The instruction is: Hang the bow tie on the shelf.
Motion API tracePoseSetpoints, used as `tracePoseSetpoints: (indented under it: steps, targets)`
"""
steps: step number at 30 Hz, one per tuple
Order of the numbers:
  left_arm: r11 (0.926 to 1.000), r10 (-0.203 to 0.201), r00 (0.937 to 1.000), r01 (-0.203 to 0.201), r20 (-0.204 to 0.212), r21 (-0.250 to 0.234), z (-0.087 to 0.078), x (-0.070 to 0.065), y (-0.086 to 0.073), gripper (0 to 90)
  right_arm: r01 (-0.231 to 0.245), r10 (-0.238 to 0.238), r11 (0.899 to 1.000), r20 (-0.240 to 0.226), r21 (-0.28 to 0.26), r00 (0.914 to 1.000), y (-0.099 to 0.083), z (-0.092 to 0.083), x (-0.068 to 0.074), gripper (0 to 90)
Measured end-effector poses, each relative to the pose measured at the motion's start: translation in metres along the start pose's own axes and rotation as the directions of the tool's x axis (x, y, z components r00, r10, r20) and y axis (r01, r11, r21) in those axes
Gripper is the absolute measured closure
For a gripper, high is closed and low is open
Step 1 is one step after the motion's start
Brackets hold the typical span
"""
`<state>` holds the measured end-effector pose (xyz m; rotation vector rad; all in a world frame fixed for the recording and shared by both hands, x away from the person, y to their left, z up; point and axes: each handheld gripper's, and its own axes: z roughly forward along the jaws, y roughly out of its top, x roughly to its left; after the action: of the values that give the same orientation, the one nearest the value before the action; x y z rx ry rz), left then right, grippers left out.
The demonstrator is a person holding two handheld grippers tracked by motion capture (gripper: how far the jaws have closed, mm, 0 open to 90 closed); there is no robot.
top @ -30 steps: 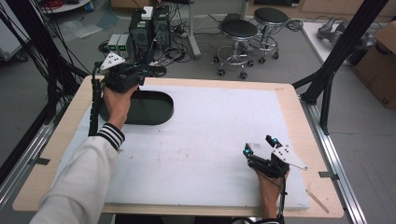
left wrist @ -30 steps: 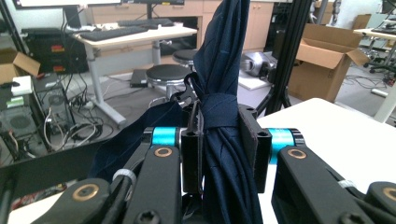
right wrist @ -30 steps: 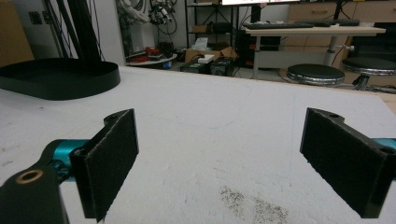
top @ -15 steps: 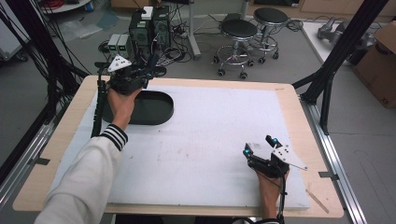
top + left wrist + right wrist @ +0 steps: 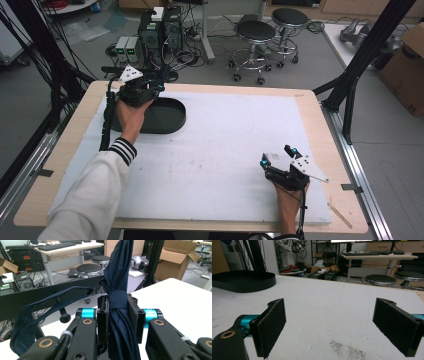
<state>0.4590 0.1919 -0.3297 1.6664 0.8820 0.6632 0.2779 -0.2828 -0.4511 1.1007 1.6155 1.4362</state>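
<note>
This was a robotics or engineering lab, set up as a recording bench rather than a home or shop. The wooden table (image 5: 320, 107) carried a white foam mat (image 5: 225, 145) and stood inside a frame of black aluminium struts (image 5: 370, 47), with bundles of cables (image 5: 30, 60) hanging at its left edge and desktop computers (image 5: 160, 30) wired up on the grey floor beyond its far edge. Round black stools (image 5: 256, 32), open cardboard boxes (image 5: 176, 252), and desks bearing keyboards (image 5: 372, 253) stood around it, and shelves of equipment (image 5: 322, 250) lined the back wall.
</note>
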Motion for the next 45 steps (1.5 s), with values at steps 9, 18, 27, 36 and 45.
tracePoseSetpoints:
  steps: [9,18,27,36,45]
  targets:
    - [0.9997,-0.020,0.9997,0.020,-0.013,0.015,0.000,0.002,-0.010,73.1,-0.001,0.001,1.000,0.000,0.000,1.0000,0.000,0.000,0.000,10.5]
    - [0.9997,-0.005,0.9997,0.005,-0.023,0.024,0.002,0.003,-0.014,73.1,-0.002,0.002,1.000,0.000,0.000,1.0000,0.000,0.000,0.000,10.5]
    - [0.9986,-0.009,0.9992,0.011,-0.038,0.051,0.002,0.006,-0.022,72.9,0.003,-0.003,1.000,0.002,0.001,1.0000,0.000,0.000,0.000,10.6]
    - [0.9938,-0.020,0.9980,0.027,-0.060,0.108,0.002,0.014,-0.038,72.7,0.000,0.000,1.000,0.002,0.000,1.0000,0.000,0.000,0.000,10.5]
    - [0.9945,-0.022,0.9959,0.030,-0.088,0.100,-0.007,0.019,-0.045,70.2,0.007,-0.007,1.000,0.004,-0.002,1.0000,0.000,0.000,0.000,10.6]
